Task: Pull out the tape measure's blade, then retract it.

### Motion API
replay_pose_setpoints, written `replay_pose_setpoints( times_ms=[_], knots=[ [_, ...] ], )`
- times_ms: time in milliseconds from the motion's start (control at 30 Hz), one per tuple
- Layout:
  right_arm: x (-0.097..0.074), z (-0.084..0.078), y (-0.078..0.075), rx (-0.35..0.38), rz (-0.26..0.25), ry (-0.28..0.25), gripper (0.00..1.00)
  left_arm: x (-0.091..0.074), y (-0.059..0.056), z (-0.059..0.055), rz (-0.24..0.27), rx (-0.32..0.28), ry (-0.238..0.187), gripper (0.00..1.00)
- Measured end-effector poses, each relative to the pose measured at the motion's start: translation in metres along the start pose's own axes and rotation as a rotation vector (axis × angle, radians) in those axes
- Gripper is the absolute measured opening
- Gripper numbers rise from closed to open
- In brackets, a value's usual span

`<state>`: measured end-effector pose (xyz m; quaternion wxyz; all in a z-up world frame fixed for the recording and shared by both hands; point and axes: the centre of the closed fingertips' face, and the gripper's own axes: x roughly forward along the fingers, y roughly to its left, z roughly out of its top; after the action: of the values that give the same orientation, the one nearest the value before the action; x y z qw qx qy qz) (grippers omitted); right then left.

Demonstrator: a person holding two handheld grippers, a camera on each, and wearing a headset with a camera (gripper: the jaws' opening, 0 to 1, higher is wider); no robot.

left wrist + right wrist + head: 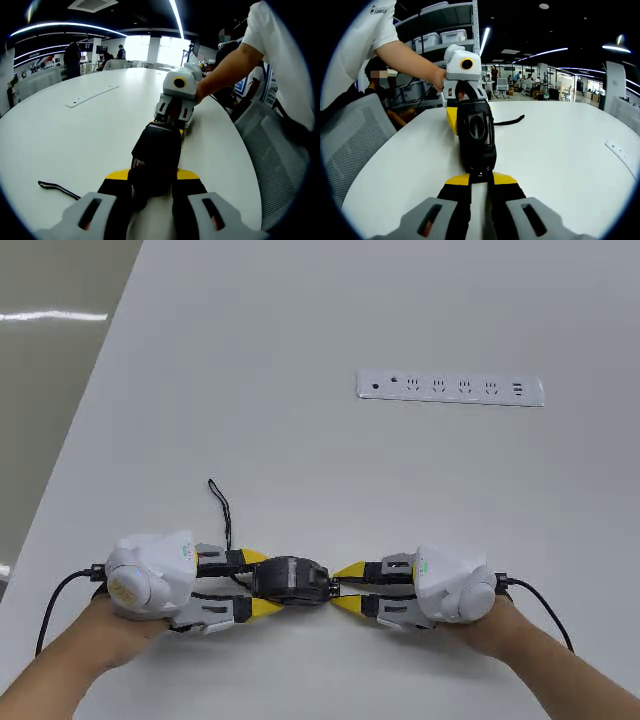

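Note:
A black tape measure (291,580) lies on the white table (300,390) between my two grippers. My left gripper (262,582) is shut on its case from the left, with the yellow-tipped jaws on either side of the case (156,155). From the right, my right gripper (342,588) is shut on the blade's end hook at the case mouth (480,172). No length of blade shows between the case (476,131) and the right jaws. The black wrist strap (220,508) trails away from the case over the table.
A white power strip (450,388) lies flat at the far right of the table. The table's left edge (70,440) runs diagonally, with floor beyond it. A person's arm (235,55) and a mesh chair (272,150) are beside the table.

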<state>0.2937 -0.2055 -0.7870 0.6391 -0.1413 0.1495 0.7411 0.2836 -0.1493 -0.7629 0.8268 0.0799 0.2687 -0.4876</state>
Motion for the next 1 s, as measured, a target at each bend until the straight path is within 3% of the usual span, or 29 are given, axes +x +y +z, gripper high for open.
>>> replay_pose_setpoints(
  times_ms=[633, 1000],
  knots=[
    [0.0008, -0.0001, -0.0011, -0.006, -0.005, 0.001, 0.09, 0.0000, -0.0001, 0.0001, 0.000, 0.009, 0.009, 0.26],
    [-0.0082, -0.0038, -0.0001, 0.006, -0.013, 0.004, 0.08, 0.0002, -0.0001, -0.0006, -0.006, 0.015, 0.012, 0.26]
  ],
)
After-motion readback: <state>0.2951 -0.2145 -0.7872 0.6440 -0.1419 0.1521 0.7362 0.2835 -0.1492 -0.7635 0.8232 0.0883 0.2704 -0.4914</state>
